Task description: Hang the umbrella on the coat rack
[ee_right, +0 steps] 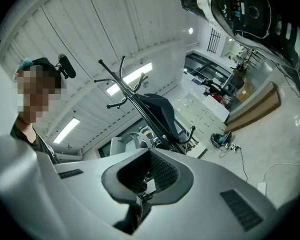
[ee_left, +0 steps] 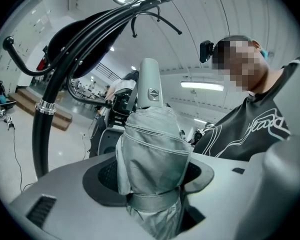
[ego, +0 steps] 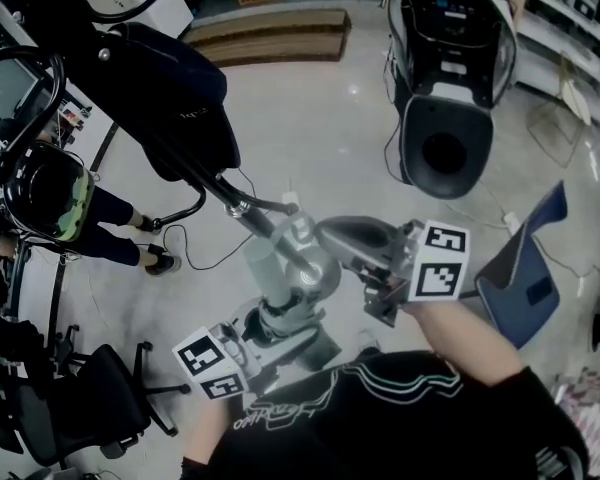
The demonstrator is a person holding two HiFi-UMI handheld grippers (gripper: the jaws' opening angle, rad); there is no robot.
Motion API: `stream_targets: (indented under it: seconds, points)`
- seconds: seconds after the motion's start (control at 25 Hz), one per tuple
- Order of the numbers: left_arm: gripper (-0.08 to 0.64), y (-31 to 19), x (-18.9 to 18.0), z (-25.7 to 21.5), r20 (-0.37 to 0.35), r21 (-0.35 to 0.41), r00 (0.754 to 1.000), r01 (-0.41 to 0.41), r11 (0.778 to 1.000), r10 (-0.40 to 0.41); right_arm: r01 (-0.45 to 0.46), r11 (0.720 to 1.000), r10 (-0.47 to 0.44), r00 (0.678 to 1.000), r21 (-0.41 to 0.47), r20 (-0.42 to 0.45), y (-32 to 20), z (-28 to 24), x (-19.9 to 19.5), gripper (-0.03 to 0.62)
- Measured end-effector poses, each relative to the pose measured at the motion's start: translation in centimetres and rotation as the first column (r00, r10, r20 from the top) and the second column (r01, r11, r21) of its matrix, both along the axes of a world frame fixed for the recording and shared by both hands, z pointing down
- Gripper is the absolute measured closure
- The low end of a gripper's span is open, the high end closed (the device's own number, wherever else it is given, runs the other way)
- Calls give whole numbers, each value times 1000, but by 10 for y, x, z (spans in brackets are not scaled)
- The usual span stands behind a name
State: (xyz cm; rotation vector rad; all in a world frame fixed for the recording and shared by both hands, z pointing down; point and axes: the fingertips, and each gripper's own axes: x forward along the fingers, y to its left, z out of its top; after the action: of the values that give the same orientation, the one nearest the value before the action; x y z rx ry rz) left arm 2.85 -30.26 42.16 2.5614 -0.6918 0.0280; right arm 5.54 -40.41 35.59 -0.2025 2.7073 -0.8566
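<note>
The folded grey umbrella [ego: 280, 273] stands nearly upright between my two grippers, its handle [ee_left: 150, 86] topmost. My left gripper [ee_left: 155, 184] is closed around the wrapped canopy [ee_left: 152, 149] just above its band, low in the head view [ego: 280, 318]. My right gripper [ego: 330, 240] reaches in from the right at the handle end. Its jaws [ee_right: 147, 176] are shut, with what looks like a thin dark loop of the umbrella pinched between the pads. The black coat rack [ego: 242, 206] rises just behind the umbrella, and its curved hooks [ee_left: 155, 4] spread above it.
A dark jacket [ego: 170, 98] hangs on the rack. A large white and black machine [ego: 450, 78] stands to the right, and a blue panel [ego: 525, 273] leans nearer. An office chair [ego: 90, 398] and a standing person's legs [ego: 120, 233] are on the left. Cables cross the floor.
</note>
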Motion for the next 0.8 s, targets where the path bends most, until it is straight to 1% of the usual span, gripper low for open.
stream_targets:
  seconds: [0.2,0.4,0.56,0.68,0.8]
  points:
    - [293,-8,-8,17,2,-20,999,52,998,-52,25,1000,-25,999,-3,-25,-12,14,-9,578]
    - [293,-25,-16,35,-3,-45,995,100,994,-101,65,998,-66,997,-26,-33,-32,30,-24,578]
    - [293,-39,-24,53,3,-64,990,138,988,-138,86,995,-87,995,-45,-41,-51,48,-36,578]
    - [293,-46,-31,65,-5,-79,985,171,982,-172,104,993,-107,993,-53,-50,-60,59,-47,578]
    - [293,-46,-31,67,-5,-91,979,204,975,-205,121,991,-125,990,-54,-61,-61,59,-47,578]
